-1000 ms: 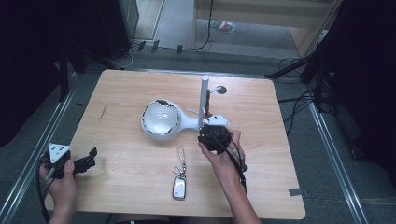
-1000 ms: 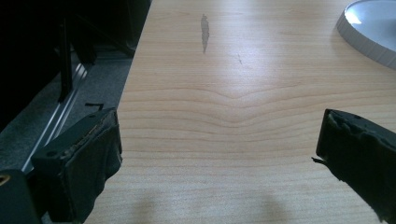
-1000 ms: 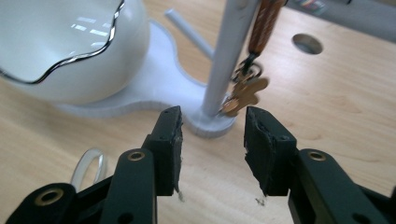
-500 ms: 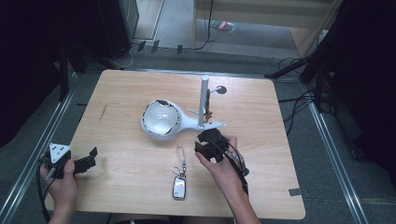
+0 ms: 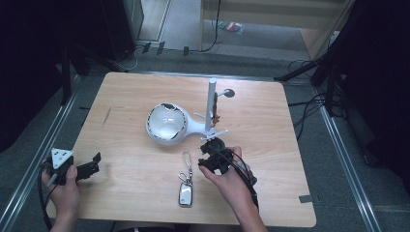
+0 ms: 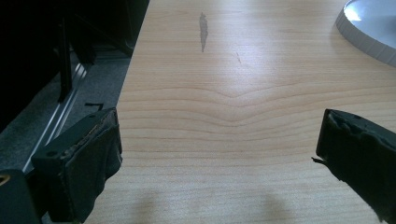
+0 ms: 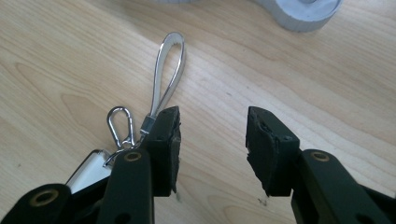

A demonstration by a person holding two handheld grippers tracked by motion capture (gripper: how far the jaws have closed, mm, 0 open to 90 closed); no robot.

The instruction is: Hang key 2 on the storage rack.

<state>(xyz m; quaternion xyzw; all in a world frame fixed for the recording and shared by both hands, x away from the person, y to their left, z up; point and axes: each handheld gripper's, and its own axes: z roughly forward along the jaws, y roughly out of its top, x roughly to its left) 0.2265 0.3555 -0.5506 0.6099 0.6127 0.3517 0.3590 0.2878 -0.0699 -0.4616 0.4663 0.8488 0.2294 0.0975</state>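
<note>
the right gripper [image 7: 212, 140] has its two black jaws parted with only bare wood in the gap; the pads [image 7: 169, 140] are worn and frayed at the edges and press on nothing. just beside the left-hand jaw in the right gripper view lies the key fob [image 7: 91, 170], a glossy pale body with a silvery face, half hidden under that jaw's arm. from it run a small chrome snap clip [image 7: 119, 125] and a long, narrow silver strap loop [image 7: 169, 70] lying flat, its rounded end pointing toward a white stand. in the high view the key fob [image 5: 185, 193] lies near the front edge of the wooden table [image 5: 125, 96], with its loop stretched away from the person, and the right gripper [image 5: 212, 153] sits just to its right, between the fob and the white stand [image 5: 167, 124], whose dish-shaped base carries an upright post.

the left gripper [image 6: 217, 154] stands wide open, its jaws far apart over bare wood. in the high view the left gripper [image 5: 92, 163] rests at the table's front left corner, well apart from the fob, held in the person's left hand [image 5: 65, 186].
</note>
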